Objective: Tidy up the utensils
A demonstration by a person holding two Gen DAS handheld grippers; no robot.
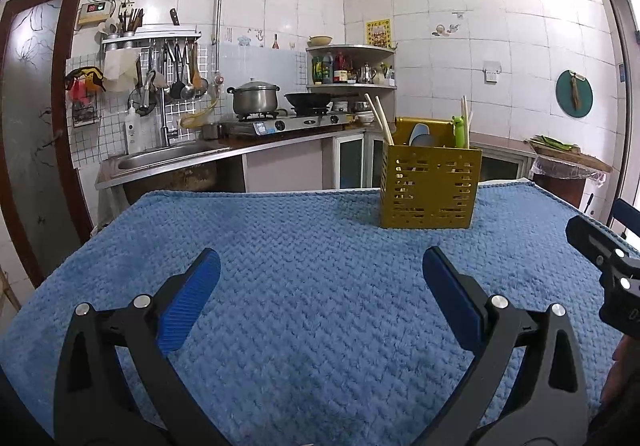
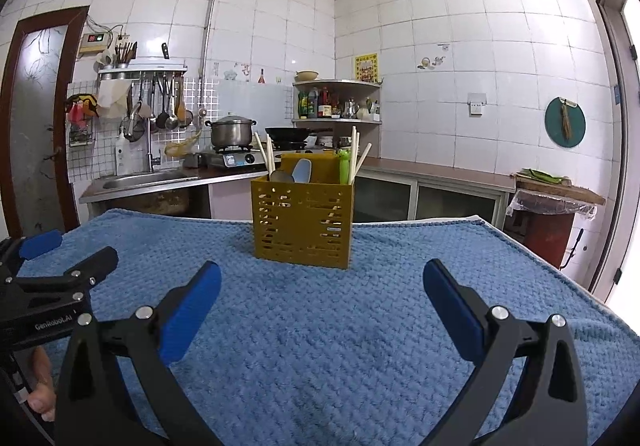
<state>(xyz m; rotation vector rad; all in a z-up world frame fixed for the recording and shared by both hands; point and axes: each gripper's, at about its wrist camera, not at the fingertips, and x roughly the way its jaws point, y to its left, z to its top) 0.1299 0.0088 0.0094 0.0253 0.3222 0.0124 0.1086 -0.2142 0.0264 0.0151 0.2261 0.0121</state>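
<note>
I am holding both sets of fingers spread wide and empty at the bottom of each frame, the left gripper [image 1: 321, 290] and the right gripper [image 2: 322, 298] hovering over the blue towel [image 1: 304, 246] on the worktop; farther back, right of centre in the left view, the yellow caddy [image 1: 430, 188] is standing with chopsticks [image 1: 380, 118], spoons [image 2: 298, 172] and a green frog utensil [image 1: 460, 130] inside; no loose utensils are showing, so sorting is looking finished.

text: "GenRobot.AI" | on: left tongs [image 2: 44, 246] black body | view: right wrist | other print: illegible
</note>
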